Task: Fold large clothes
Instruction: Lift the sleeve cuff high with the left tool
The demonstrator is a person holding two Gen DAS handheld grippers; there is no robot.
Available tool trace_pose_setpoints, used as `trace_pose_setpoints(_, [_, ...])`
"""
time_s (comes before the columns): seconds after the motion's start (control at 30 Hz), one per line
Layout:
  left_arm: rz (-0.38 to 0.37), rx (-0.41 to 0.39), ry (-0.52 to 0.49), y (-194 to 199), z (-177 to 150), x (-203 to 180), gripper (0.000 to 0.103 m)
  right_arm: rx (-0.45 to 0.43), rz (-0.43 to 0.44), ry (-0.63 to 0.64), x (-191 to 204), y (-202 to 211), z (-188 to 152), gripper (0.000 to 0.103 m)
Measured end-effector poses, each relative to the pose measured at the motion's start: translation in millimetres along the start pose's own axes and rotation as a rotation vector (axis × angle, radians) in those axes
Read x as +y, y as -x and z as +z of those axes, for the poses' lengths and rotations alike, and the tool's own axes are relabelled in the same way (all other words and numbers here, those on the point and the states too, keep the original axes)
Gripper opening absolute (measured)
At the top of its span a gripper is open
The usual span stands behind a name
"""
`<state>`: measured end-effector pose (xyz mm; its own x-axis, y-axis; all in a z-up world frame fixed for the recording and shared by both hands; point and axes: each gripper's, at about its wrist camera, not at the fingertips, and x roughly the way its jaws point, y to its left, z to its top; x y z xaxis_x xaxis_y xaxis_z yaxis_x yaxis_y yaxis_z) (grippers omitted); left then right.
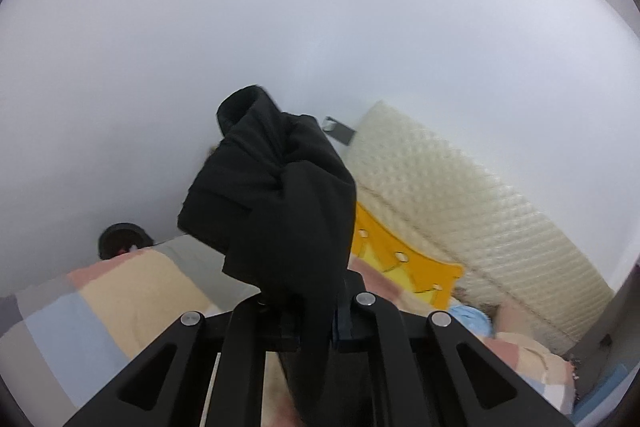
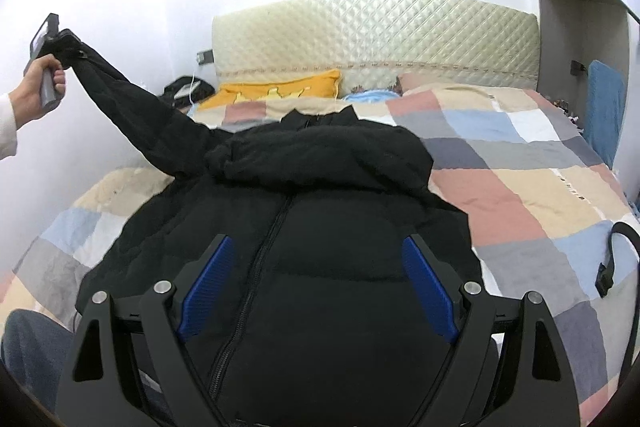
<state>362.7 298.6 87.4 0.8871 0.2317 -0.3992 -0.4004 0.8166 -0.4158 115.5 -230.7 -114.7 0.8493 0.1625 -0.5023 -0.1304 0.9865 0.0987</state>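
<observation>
A black puffer jacket [image 2: 320, 187] lies front up on the bed, zipper toward me and collar toward the headboard. Its left sleeve [image 2: 132, 103] is stretched up and off to the left. My left gripper [image 2: 66, 41], held by a hand [image 2: 34, 95] in a white sleeve, is shut on the cuff. In the left wrist view the sleeve end [image 1: 276, 195] bunches up over the left gripper [image 1: 312, 311] and hides its fingertips. My right gripper [image 2: 318, 241] hovers open above the jacket's chest, its blue pads [image 2: 212, 283] wide apart with nothing between them.
A checkered quilt [image 2: 520, 179] covers the bed. A yellow pillow [image 2: 280, 89] and a quilted cream headboard [image 2: 372, 31] are at the far end. A black strap [image 2: 612, 267] lies on the right edge, a black bag [image 2: 184, 87] stands far left, and a jeans-clad knee [image 2: 32, 347] is bottom left.
</observation>
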Motion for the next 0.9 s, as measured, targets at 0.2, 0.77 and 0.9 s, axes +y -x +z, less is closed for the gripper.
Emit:
trace_pose_setpoints(0.2, [-0.091, -0.033, -0.132, 29, 0, -92, 0.009, -0.033, -0.011, -0.009, -13, 13, 4, 0.086])
trace_pose_setpoints(0.77, [-0.414, 0.173, -0.385, 27, -133, -293, 0.009, -0.032, 0.035, -0.084, -51, 20, -1, 0.086])
trace_pose_setpoints(0.9, [-0.452, 0.221, -0.449, 25, -192, -327, 0.009, -0.022, 0.006, -0.103, -59, 16, -3, 0.086])
